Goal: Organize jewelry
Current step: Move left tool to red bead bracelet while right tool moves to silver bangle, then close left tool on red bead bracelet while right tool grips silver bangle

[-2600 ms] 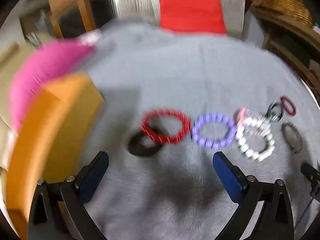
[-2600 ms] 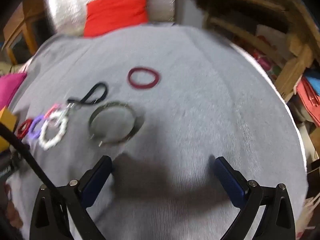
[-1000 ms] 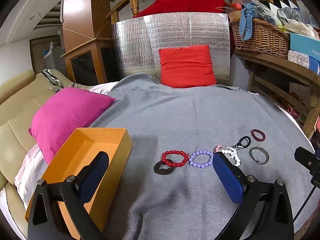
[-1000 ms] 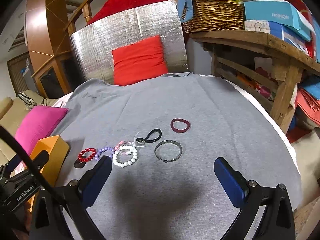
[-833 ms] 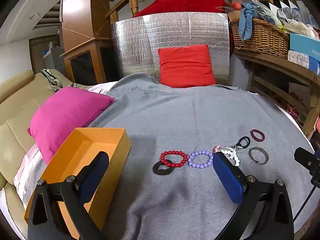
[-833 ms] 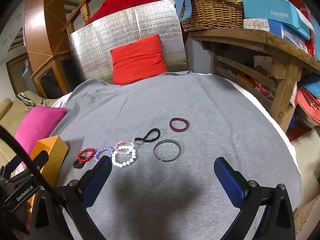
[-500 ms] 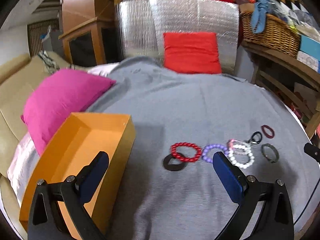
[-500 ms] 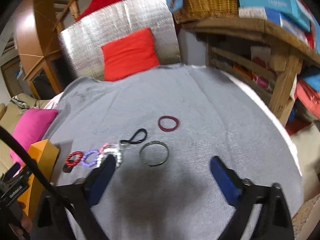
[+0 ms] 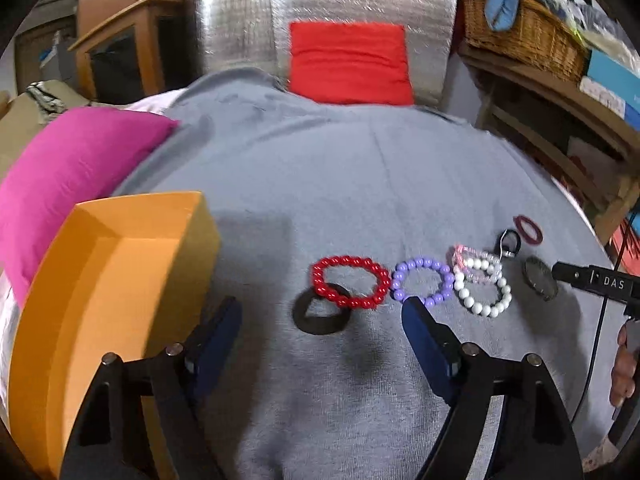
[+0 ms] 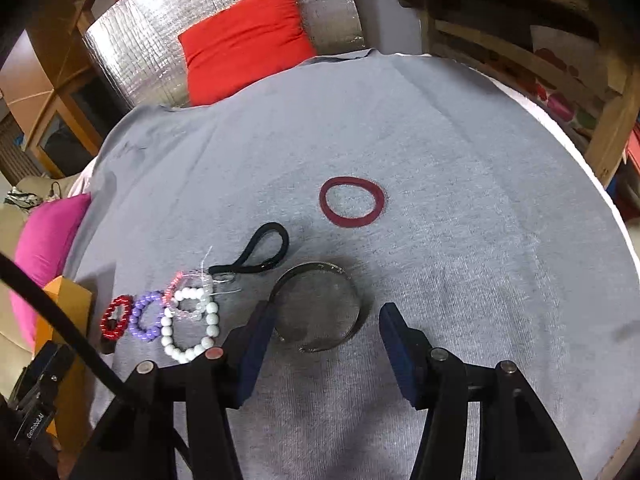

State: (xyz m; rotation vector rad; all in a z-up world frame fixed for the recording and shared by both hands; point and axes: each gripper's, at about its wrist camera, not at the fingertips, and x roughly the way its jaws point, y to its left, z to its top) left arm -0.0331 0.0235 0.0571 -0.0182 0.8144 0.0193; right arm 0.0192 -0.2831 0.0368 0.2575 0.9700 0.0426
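Observation:
Jewelry lies in a row on a grey cloth (image 9: 320, 184). A red bead bracelet (image 9: 351, 282) overlaps a black ring (image 9: 319, 314). Right of them lie a purple bead bracelet (image 9: 422, 286), a white bead bracelet (image 9: 484, 294) over a pink one (image 9: 474, 260), a black loop (image 10: 264, 254), a metal bangle (image 10: 320, 306) and a maroon band (image 10: 352, 201). My left gripper (image 9: 322, 332) is open just before the black ring. My right gripper (image 10: 326, 334) is open, its jaws either side of the bangle's near edge. An open orange box (image 9: 100, 292) stands at the left.
A pink pillow (image 9: 68, 168) lies behind the box. A red cushion (image 9: 348, 64) leans on a silver panel at the back. Wooden shelves with a wicker basket (image 9: 520, 36) stand to the right. The cloth's edge drops off at the right (image 10: 600, 200).
Both grippers have dropped and moved forward toward the jewelry. The left now sits close before the red bracelet and black ring; the right now straddles the metal bangle. Both stay open.

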